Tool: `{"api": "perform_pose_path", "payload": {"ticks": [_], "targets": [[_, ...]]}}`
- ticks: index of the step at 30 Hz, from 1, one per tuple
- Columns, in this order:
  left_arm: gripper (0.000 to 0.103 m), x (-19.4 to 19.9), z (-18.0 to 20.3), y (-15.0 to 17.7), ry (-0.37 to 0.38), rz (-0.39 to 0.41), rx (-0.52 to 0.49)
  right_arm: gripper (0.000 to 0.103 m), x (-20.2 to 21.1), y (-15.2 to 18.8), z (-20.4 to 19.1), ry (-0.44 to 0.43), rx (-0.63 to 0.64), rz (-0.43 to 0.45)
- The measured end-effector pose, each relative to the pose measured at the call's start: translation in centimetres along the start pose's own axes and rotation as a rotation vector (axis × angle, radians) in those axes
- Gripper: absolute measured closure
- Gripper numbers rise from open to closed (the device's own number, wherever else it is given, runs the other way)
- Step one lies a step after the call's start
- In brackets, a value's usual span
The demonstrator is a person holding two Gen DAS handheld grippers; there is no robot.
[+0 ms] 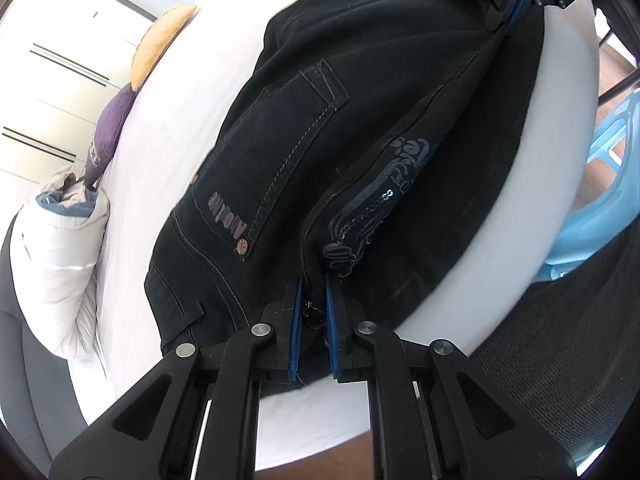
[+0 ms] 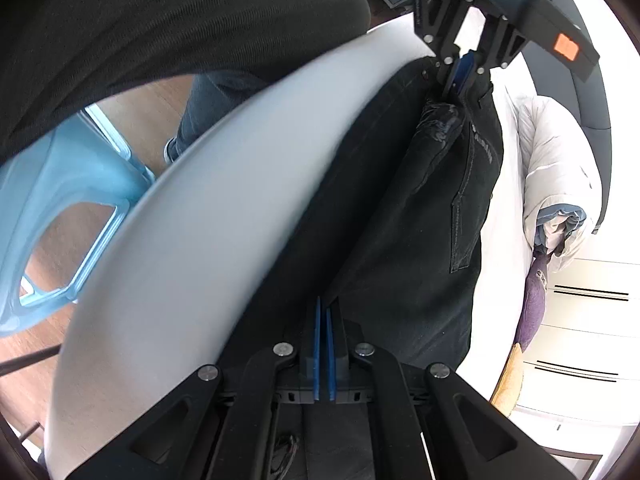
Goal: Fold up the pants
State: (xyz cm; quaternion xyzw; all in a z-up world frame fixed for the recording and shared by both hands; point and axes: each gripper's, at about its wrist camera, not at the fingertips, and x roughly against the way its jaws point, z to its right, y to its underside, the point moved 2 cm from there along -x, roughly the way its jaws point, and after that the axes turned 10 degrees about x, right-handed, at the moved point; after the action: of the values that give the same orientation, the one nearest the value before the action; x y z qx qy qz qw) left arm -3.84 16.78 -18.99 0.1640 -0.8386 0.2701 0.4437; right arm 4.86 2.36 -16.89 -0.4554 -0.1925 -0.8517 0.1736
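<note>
Black jeans [image 1: 360, 128] lie on white bed [image 1: 168, 128]; left gripper [image 1: 312, 312] clamped on waistband, right gripper [image 2: 323, 340] clamped on leg fabric. Keep both taut, align edges.

I see a big white bed [image 1: 168, 128] with a smooth sheet, and its thick white side runs along next to the wooden floor [image 2: 132, 112]. My black pants [image 1: 360, 92] lie right on the bed near that side, with a back pocket facing up. Along the far side of the bed lie a puffy white jacket [image 1: 52, 264], a purple pillow [image 1: 108, 136] and a yellow pillow [image 1: 160, 44].
</note>
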Motion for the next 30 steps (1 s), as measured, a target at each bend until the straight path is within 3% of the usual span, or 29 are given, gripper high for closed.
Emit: {"api": "perform_pose_path", "payload": {"ticks": [6, 13, 18, 20, 22, 25, 30], "targets": [[0.093, -0.1, 0.8, 1.9, 0.007, -0.014, 0.024, 0.1, 0.4, -0.2, -0.8, 0.007, 0.011, -0.011], [0.09, -1.3, -1.1, 2.9, 0.025, -0.01, 0.095, 0.099, 0.0, -0.6, -1.3, 0.007, 0.015, -0.036], [0.086, -1.1, -4.0, 1.0, 0.04, -0.032, 0.148, 0.099, -0.2, -1.3, -2.0, 0.03, -0.009, -0.065], [0.079, 0.1, -5.1, 1.0, 0.057, -0.044, 0.174, 0.099, -0.4, -1.5, -1.9, 0.033, -0.033, -0.073], [0.078, 1.4, -6.3, 1.0, 0.061, -0.05, 0.193, 0.099, -0.6, -1.8, -2.0, 0.045, -0.036, -0.084], [0.078, 3.1, -8.5, -0.6, 0.034, 0.006, 0.282, 0.098, -0.9, -2.3, -2.3, 0.065, -0.024, -0.106], [0.078, 3.9, -8.1, -5.7, 0.113, 0.107, 0.408, 0.098, -1.1, -3.0, -2.4, 0.09, -0.026, -0.143]]}}
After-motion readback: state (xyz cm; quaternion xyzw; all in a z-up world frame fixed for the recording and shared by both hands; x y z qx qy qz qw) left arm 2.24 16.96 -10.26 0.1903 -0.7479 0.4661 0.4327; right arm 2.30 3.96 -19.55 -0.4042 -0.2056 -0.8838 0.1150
